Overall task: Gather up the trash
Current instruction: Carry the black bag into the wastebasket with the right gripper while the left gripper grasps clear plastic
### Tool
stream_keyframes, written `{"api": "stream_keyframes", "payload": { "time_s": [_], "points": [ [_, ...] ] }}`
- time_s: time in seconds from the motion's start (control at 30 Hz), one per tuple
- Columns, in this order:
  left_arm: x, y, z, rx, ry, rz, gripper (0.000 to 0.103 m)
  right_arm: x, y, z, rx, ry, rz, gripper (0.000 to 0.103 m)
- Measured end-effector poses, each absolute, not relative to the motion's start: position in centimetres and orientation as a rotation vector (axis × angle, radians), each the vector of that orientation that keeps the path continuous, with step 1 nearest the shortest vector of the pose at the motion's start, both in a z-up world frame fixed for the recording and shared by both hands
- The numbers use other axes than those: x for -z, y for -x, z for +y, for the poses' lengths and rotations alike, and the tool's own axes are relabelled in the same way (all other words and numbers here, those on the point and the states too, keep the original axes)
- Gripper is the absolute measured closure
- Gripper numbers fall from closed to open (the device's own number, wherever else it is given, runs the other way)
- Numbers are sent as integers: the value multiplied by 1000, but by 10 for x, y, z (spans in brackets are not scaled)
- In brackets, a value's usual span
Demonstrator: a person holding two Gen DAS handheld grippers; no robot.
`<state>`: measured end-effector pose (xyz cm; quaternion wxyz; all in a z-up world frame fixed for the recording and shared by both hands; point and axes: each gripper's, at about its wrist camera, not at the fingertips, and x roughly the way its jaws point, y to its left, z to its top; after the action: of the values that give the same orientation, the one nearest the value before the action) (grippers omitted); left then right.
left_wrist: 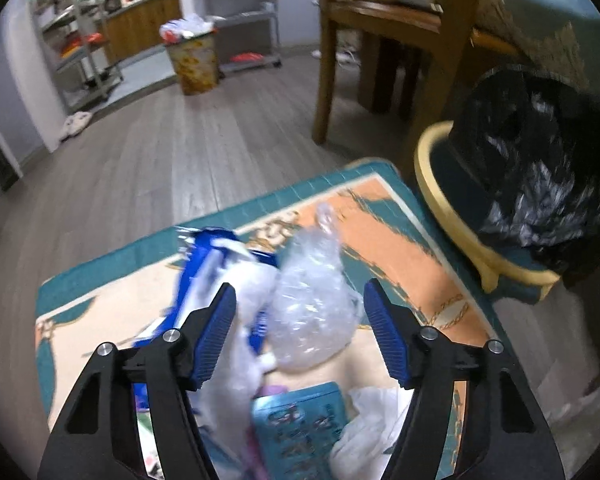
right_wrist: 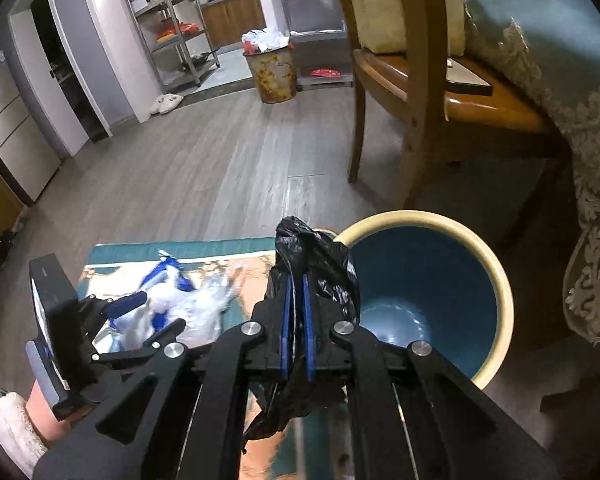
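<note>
On a mat (left_wrist: 400,216) on the wood floor, the right claw (right_wrist: 297,320) pinches the black bag (right_wrist: 312,264) by the bin (right_wrist: 496,280), ready for trash, while the left claw (left_wrist: 300,328) spreads around the plastic trash (left_wrist: 312,304).

Left hand-held gripper (left_wrist: 300,336) agape, right (right_wrist: 296,320) clamped

Crumpled clear plastic (left_wrist: 312,304) and a blue-white wrapper (left_wrist: 216,264) lie touching on the patterned mat (left_wrist: 380,208).
</note>
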<state>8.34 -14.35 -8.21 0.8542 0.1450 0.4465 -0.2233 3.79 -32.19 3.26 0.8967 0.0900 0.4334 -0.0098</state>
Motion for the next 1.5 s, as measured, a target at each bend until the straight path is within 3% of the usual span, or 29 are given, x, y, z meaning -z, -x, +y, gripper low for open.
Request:
{"api": "stream_keyframes", "payload": {
  "time_s": [0.2,0.37,0.43,0.63,1.1,1.2,1.23,1.3,1.33,1.4,1.43,1.5],
  "points": [
    [114,-88,-164,449,-405,1023,45,-17,-46,-341,25,-202,929,99],
    [114,-90,-164,434,-402,1019,68,-22,-41,-362,53,-241,914,99],
    [104,-90,-162,446,-364,993,72,-27,-41,-373,74,-240,904,100],
    [68,-86,-176,506,-280,896,73,-40,-37,-405,167,-164,873,100],
    [67,-47,-287,784,-312,871,71,14,-32,-453,260,-196,1001,99],
    [67,-45,-292,785,-320,869,54,18,-32,-454,261,-193,1001,99],
    [67,-44,-294,780,-320,865,43,18,-32,-455,260,-198,1003,98],
    [66,-46,-294,777,-306,859,38,19,-34,-457,262,-205,1009,98],
    [65,-50,-294,774,-303,860,38,20,-34,-458,262,-208,1008,96],
    [62,-52,-291,758,-297,853,36,18,-34,-457,264,-209,1001,82],
    [60,-53,-288,751,-292,850,35,17,-34,-457,264,-212,994,70],
    [57,-57,-279,737,-277,847,35,14,-33,-454,256,-218,977,65]
  ]
}}
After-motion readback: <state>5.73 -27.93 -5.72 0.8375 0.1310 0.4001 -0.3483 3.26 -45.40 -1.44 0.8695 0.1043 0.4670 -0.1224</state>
